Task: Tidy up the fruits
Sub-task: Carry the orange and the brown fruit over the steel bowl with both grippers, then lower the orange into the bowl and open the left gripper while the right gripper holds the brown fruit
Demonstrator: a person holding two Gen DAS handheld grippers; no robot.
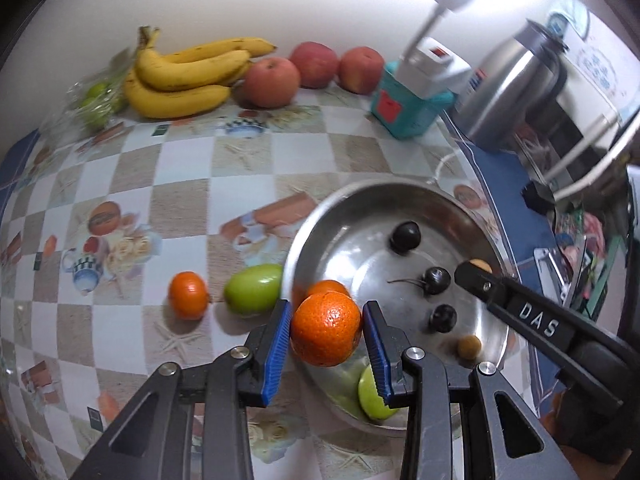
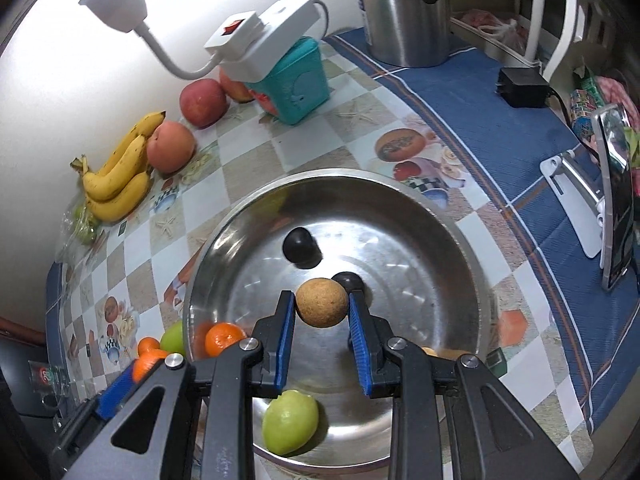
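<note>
My left gripper [image 1: 326,308] is shut on an orange tangerine [image 1: 326,330], held just over the near-left rim of the steel bowl [image 1: 308,232]. My right gripper [image 2: 321,296] is shut on a small round brown fruit [image 2: 322,304] above the bowl's [image 2: 460,240] middle. It also shows at the right of the left wrist view as a black finger [image 1: 520,308]. In the bowl lie three dark cherries [image 1: 405,237], a green fruit [image 2: 290,422] and another small brown fruit [image 1: 470,346]. On the cloth left of the bowl sit a second tangerine [image 1: 188,294] and a green fruit [image 1: 252,288].
Along the back wall lie bananas [image 1: 188,76], three apples [image 1: 272,82] and a bag of green fruit [image 1: 96,100]. A teal box [image 1: 408,112] carries a white power strip with a lamp. A steel kettle [image 2: 408,12], a black adapter [image 2: 522,86] and a phone on a stand [image 2: 618,196] stand to the right.
</note>
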